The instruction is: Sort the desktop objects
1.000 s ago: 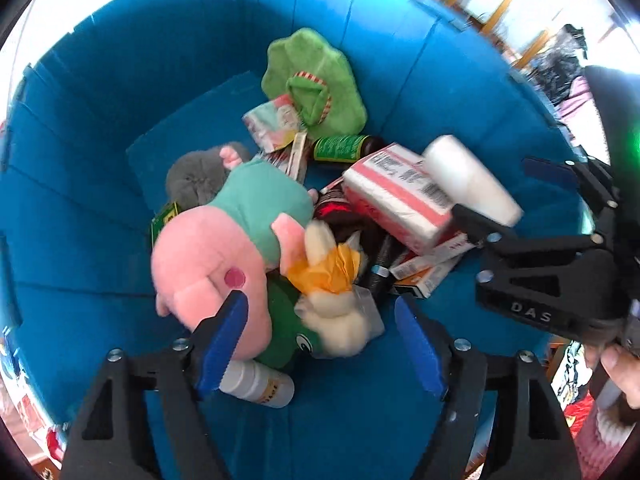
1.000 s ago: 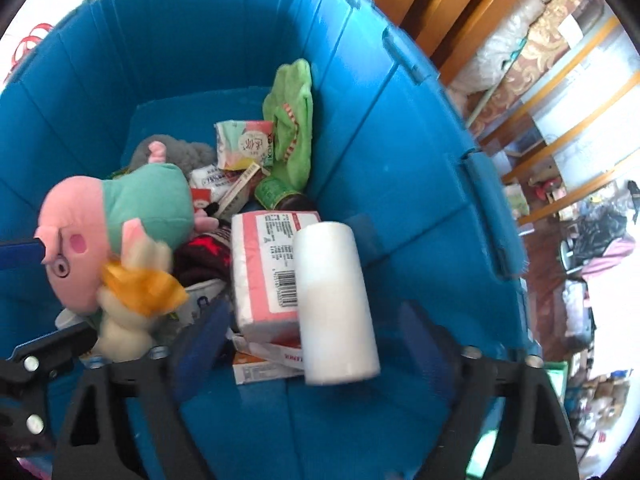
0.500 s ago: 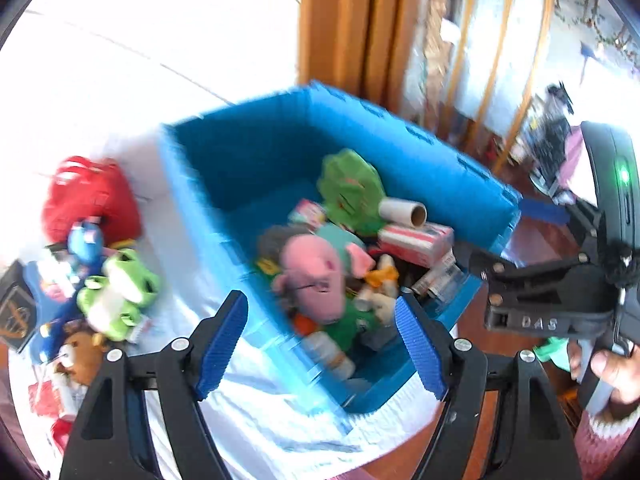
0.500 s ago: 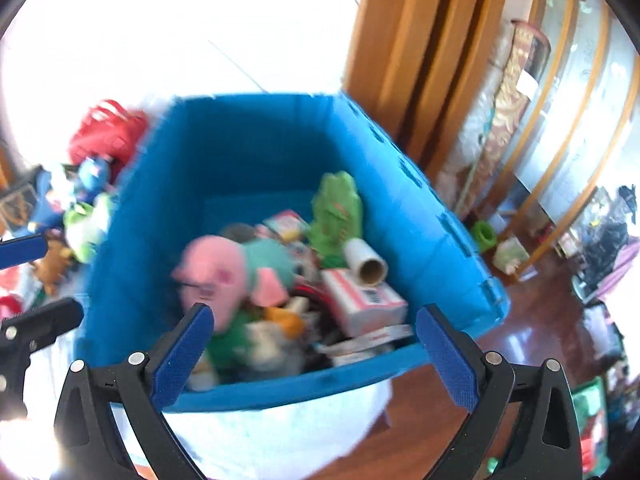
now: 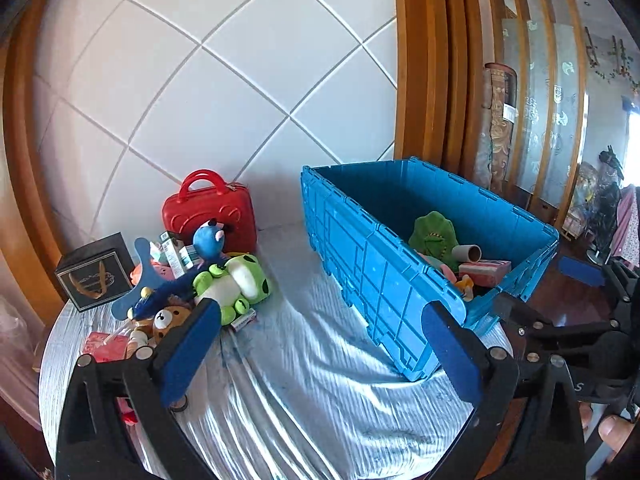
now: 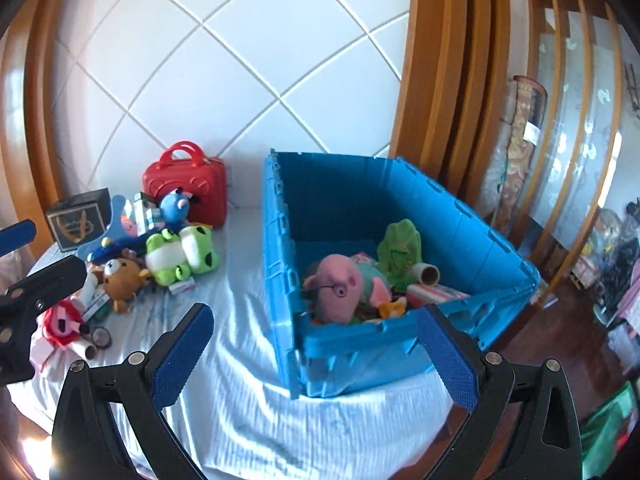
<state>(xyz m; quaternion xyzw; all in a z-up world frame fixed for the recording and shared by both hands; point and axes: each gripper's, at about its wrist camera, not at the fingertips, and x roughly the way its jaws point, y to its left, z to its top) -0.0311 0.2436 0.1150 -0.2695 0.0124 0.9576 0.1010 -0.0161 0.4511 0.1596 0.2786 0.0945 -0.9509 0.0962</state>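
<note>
Both grippers are hanging over the table's near edge, short of the blue crate. The left gripper has just been spreading its jaws; the right gripper is gaping equally wide, both empty. Inside the crate are lying a pink pig plush, a green plush and a cardboard tube. Left of the crate, a toy heap with a frog plush is sitting before a red case; its smaller pieces are hard to identify.

Cloth-covered table with blue crate, red case, toy pile
</note>
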